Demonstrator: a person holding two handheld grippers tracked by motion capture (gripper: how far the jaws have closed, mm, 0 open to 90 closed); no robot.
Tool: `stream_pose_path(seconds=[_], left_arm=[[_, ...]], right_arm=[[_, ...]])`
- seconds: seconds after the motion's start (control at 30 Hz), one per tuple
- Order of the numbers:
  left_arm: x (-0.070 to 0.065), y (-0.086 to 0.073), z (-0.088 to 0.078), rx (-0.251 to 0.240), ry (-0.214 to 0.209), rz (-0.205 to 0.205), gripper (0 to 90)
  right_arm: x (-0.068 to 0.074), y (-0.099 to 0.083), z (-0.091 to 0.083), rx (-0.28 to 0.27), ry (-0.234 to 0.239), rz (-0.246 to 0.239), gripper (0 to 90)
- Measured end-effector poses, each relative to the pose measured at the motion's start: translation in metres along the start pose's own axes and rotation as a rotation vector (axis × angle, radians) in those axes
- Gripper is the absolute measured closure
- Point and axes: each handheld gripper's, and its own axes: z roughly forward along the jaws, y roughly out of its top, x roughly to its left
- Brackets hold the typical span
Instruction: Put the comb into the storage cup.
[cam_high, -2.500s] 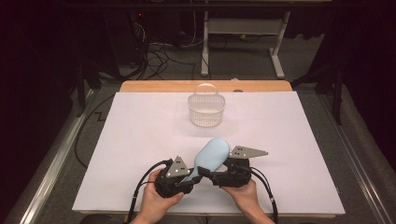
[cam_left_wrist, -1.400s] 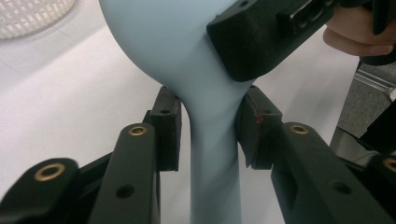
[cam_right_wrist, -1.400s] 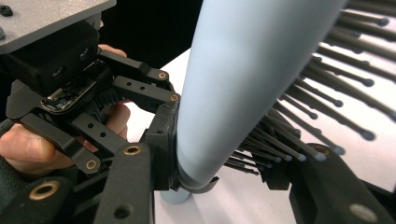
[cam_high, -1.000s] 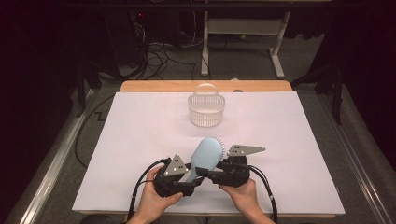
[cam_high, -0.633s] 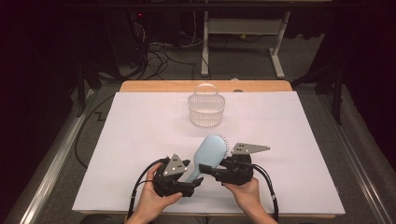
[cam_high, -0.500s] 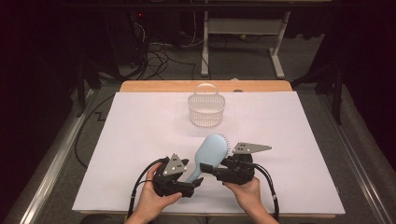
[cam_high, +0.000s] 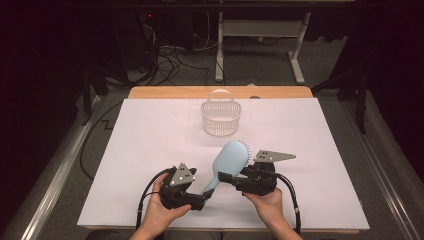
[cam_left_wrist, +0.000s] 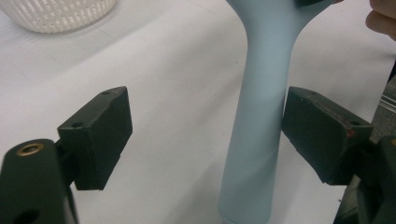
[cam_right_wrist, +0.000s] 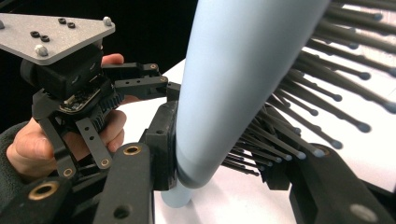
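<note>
Near the counter's (cam_high: 150, 130) front edge: left tongs (cam_left_wrist: 205, 135) just spread wide, handle of one pale blue hairbrush (cam_high: 227, 165) between the pads, brushing the right one, ungripped; right tongs (cam_right_wrist: 224, 172) clamped on the brush by its bristles, holding it raised. Farther back, one white basket (cam_high: 220, 117).

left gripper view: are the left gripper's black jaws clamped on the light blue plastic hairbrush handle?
No: the left gripper stands open, one pad well clear of the light blue plastic hairbrush handle, the other right beside it.
</note>
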Motion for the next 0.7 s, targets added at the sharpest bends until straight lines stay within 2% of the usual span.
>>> stream_pose_path(seconds=[0.27, 0.37, 0.7], left_arm=[[0.004, -0.001, -0.003, -0.006, 0.014, -0.007, 15.5], [0.006, -0.003, -0.005, -0.009, 0.032, -0.008, 15.5], [0.016, -0.007, -0.012, -0.035, 0.044, -0.025, 15.1]], right_arm=[[-0.003, 0.002, -0.003, 0.000, -0.009, 0.008, 56.2], [-0.004, 0.002, -0.004, 0.001, -0.011, 0.010, 56.1], [-0.006, 0.003, -0.007, 0.001, -0.018, 0.019, 56.1]])
